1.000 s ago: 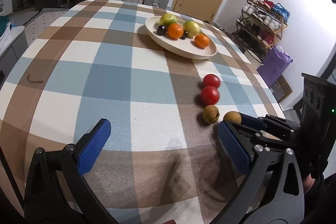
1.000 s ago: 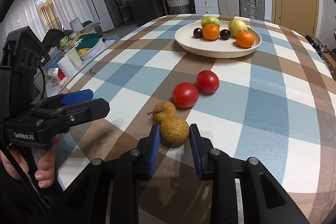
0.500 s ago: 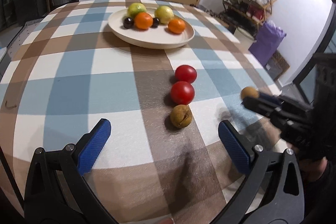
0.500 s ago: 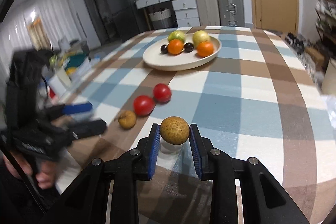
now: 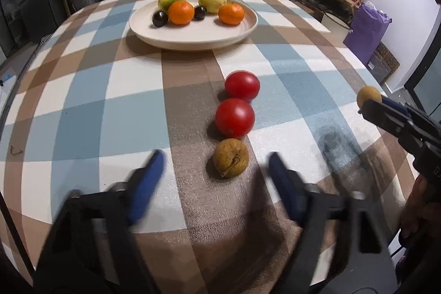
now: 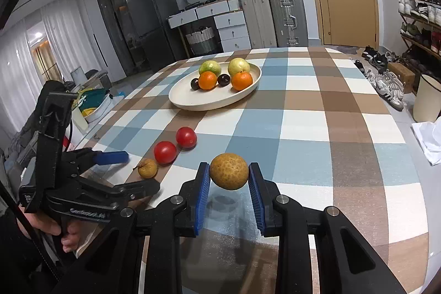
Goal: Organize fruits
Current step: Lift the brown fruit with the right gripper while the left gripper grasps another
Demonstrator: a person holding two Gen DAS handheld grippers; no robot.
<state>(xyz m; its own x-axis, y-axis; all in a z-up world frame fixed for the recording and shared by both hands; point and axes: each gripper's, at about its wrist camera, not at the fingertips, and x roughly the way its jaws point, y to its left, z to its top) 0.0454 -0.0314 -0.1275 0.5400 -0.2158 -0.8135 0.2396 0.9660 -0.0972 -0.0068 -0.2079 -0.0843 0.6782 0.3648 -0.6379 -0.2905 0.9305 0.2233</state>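
Note:
My right gripper (image 6: 229, 178) is shut on a brown round fruit (image 6: 229, 170) and holds it above the table; the fruit also shows at the right of the left wrist view (image 5: 368, 95). My left gripper (image 5: 216, 172) is open, its blurred blue fingers either side of a second brown fruit (image 5: 231, 161) that lies on the checked cloth. Two red tomatoes (image 5: 234, 117) (image 5: 242, 85) lie in a row beyond it. A cream plate (image 5: 193, 37) at the far side holds two oranges, two green fruits and two dark plums.
The round table (image 6: 344, 128) has a blue, brown and white checked cloth. Suitcases and drawers stand behind it, a shoe rack and a purple bag (image 5: 366, 26) to the right. A white bucket (image 6: 427, 98) stands on the floor.
My right gripper has lifted the brown fruit off the table and carried it right. My left gripper has moved toward the second brown fruit and its fingers have come closer together.

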